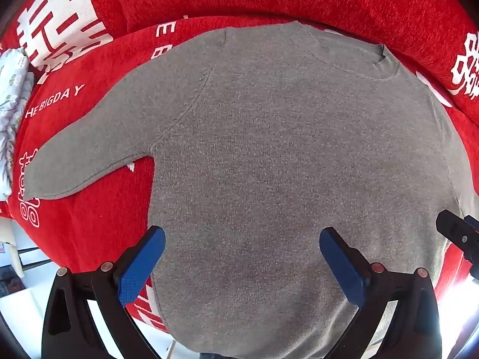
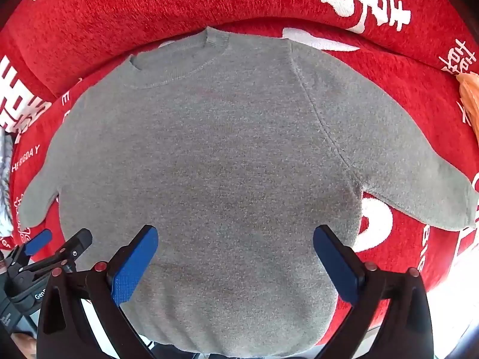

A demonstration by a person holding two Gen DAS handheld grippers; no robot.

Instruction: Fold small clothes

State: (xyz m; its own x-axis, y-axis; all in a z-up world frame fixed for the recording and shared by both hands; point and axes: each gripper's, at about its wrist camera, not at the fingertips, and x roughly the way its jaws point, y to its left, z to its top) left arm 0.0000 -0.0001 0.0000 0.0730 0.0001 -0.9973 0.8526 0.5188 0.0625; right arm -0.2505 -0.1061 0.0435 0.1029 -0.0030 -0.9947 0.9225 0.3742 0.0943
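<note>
- Red plush sofa cover (image 1: pixel 89 224) with white lettering fills the background (seat and backrest alike).
- Grey knitted sweater (image 1: pixel 269 149) lies flat on it, collar toward the backrest, sleeves spread to both sides.
- Left gripper (image 1: pixel 242 264) hovers above the sweater's lower body, blue fingers (image 1: pixel 140 264) spread wide, holding nothing.
- Right gripper (image 2: pixel 235 264) likewise, fingers parted and empty.

Left tool (image 1: pixel 242 236) and right tool (image 2: pixel 235 234) side by side, both pointing down, jaws spread wide, nothing gripped.
</note>
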